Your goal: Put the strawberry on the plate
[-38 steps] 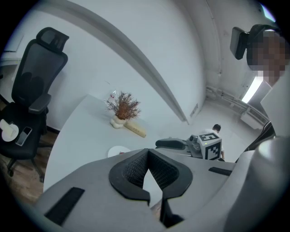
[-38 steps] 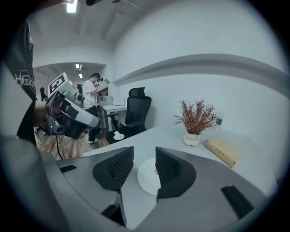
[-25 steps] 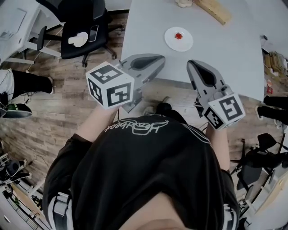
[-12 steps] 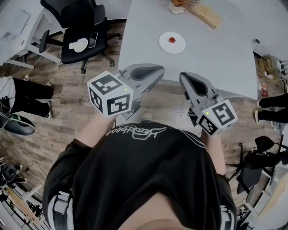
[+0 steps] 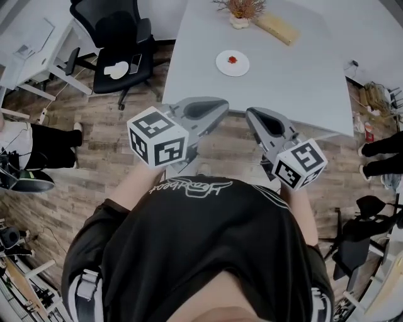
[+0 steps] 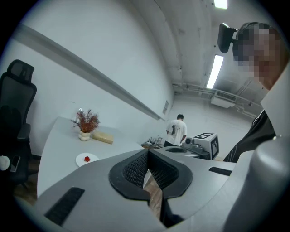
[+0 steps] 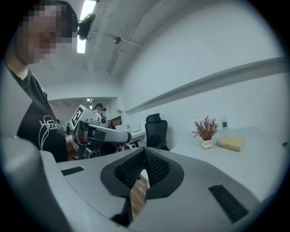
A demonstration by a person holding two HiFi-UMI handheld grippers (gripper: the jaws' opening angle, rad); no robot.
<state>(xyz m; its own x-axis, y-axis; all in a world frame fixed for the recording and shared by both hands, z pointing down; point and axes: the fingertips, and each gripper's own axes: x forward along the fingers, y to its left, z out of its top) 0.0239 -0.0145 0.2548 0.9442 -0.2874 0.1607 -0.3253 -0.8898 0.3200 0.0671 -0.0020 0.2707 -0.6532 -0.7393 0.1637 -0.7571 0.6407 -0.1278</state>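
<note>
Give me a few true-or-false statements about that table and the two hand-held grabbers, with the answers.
1. The strawberry lies on the plate. True.
2. The left gripper is holding the strawberry. False: its jaws are shut on nothing, and it is held near the person's body, short of the table.
3. The right gripper has its jaws wide apart. False: they are shut, with nothing between them.
4. A plant in a small white pot stands on the table, beyond the plate. True.
</note>
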